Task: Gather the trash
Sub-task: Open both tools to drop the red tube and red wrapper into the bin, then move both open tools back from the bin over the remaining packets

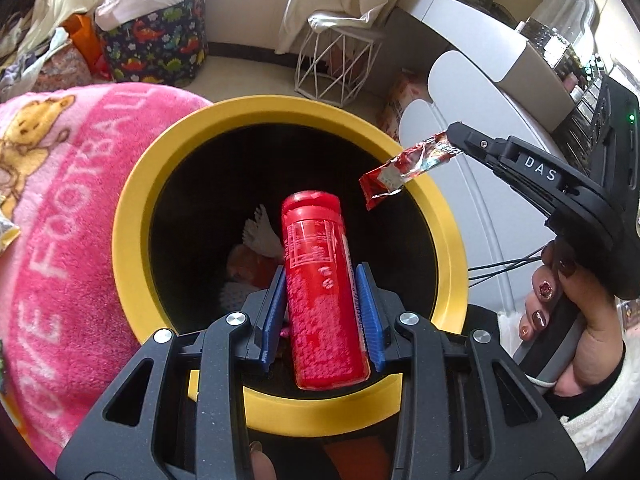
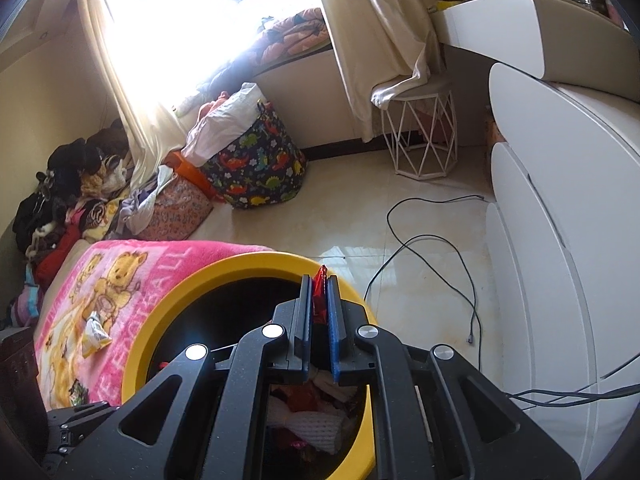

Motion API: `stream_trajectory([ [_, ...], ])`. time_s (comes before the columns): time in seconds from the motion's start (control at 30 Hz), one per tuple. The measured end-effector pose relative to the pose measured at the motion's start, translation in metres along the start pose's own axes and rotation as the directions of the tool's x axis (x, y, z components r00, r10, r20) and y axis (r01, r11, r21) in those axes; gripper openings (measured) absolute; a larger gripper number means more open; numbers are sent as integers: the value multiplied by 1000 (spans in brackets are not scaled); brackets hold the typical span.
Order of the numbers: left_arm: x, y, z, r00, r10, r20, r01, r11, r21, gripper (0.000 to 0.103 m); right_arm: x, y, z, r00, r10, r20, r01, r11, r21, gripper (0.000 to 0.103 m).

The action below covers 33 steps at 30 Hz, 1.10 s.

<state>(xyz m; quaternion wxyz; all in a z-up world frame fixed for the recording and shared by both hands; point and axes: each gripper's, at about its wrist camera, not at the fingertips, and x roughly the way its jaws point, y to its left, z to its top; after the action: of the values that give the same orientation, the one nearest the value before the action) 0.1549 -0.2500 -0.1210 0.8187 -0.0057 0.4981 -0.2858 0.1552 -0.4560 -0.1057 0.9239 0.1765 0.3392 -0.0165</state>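
Note:
My left gripper (image 1: 322, 286) is shut on a red cylindrical can (image 1: 322, 284), held lengthwise over the mouth of the yellow-rimmed bin (image 1: 132, 216). Crumpled white and red trash lies at the bottom of the black interior. My right gripper (image 2: 318, 298) is shut on a red foil wrapper (image 2: 320, 280), whose tip pokes out past the blue pads. In the left wrist view the right gripper (image 1: 456, 136) reaches in from the right, and the red wrapper (image 1: 404, 168) hangs from it over the bin's right rim. A hand (image 1: 572, 312) holds that gripper's handle.
A pink blanket (image 1: 60, 200) covers the bed left of the bin (image 2: 168, 312), with a small snack wrapper (image 2: 94, 330) on it. A dinosaur-print laundry basket (image 2: 260, 160), a white wire stool (image 2: 420, 136), a white dresser (image 2: 560, 200) and a loose cable (image 2: 420, 240) stand around the floor.

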Motion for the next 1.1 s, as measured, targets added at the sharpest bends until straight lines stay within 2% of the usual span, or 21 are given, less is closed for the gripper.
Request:
stream_trajectory([
  [0.27, 4, 1, -1, 1000, -1, -1, 1, 1000, -5, 27, 7, 5, -4, 999, 31, -28, -31, 1000, -3, 12],
  [0.3, 4, 1, -1, 1000, -2, 1, 2, 1000, -8, 27, 7, 5, -4, 999, 37, -29, -38, 999, -2, 15],
  [0.33, 3, 2, -1, 1000, 0, 3, 0, 1000, -9, 31, 7, 6, -3, 999, 46, -29, -46, 999, 2, 25],
  [0.37, 1, 3, -1, 1000, 6, 9, -6, 1000, -9, 40, 6, 5, -3, 998, 50, -26, -50, 999, 8, 37],
  [0.47, -7, 5, 0, 999, 26, 31, -25, 1000, -14, 54, 2, 5, -1, 998, 63, -16, -62, 998, 32, 49],
  [0.5, -9, 5, 0, 999, 29, 38, -29, 999, -16, 56, 2, 5, -1, 998, 64, -16, -64, 997, 34, 51],
  [0.57, -16, 6, 1, 997, 47, 59, -46, 999, -19, 76, 0, 6, 1, 998, 66, -10, -66, 997, 37, 55],
  [0.63, -22, 7, 3, 994, 70, 78, -68, 997, -24, 88, -2, 9, 2, 998, 67, -7, -67, 997, 35, 58],
  [0.67, -27, 9, 3, 993, 79, 90, -76, 997, -29, 91, -4, 10, 2, 998, 68, -4, -68, 997, 34, 61],
  [0.93, -49, 23, 6, 982, 126, 139, -118, 991, -64, 92, -10, 21, 7, 997, 70, 15, -70, 997, 7, 71],
  [1.1, -67, 31, 7, 969, 171, 181, -159, 984, -79, 92, -13, 30, 7, 997, 77, 22, -77, 997, -12, 74],
])
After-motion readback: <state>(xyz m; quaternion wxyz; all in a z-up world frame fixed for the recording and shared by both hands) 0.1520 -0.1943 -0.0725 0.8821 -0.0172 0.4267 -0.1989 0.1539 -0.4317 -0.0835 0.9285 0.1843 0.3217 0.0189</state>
